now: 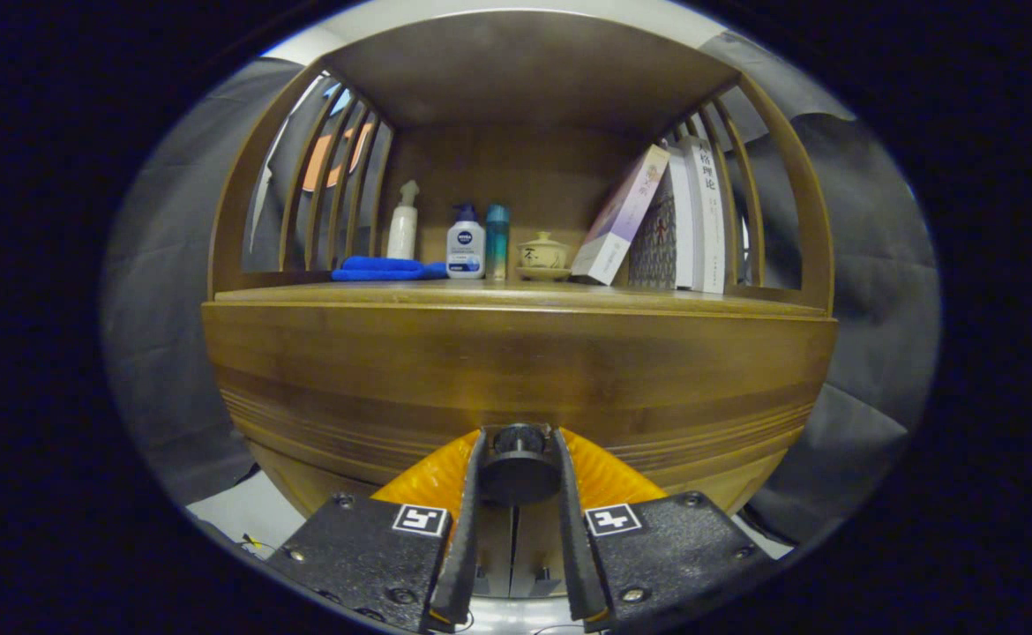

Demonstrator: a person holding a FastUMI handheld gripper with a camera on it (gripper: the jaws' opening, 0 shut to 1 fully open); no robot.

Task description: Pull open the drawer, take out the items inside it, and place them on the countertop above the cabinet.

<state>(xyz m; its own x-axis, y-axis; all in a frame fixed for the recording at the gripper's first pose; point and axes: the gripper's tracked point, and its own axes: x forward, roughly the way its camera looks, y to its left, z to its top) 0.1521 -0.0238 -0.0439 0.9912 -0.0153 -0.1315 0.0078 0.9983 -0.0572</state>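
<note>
A wooden cabinet fills the view, with its drawer front (516, 370) right before me. A round dark knob (519, 467) on the drawer sits between my fingers. My gripper (520, 441) is shut on this knob, one finger pressing each side. The drawer's inside is hidden. Above the drawer front lies the wooden countertop (657, 300), under a shelf roof.
On the countertop stand a folded blue cloth (384, 268), a white spray bottle (403, 225), a white pump bottle (465, 242), a teal tube (497, 241), a small lidded cup (542, 254) and several leaning books (666, 220). Slatted side rails (331, 176) close both ends.
</note>
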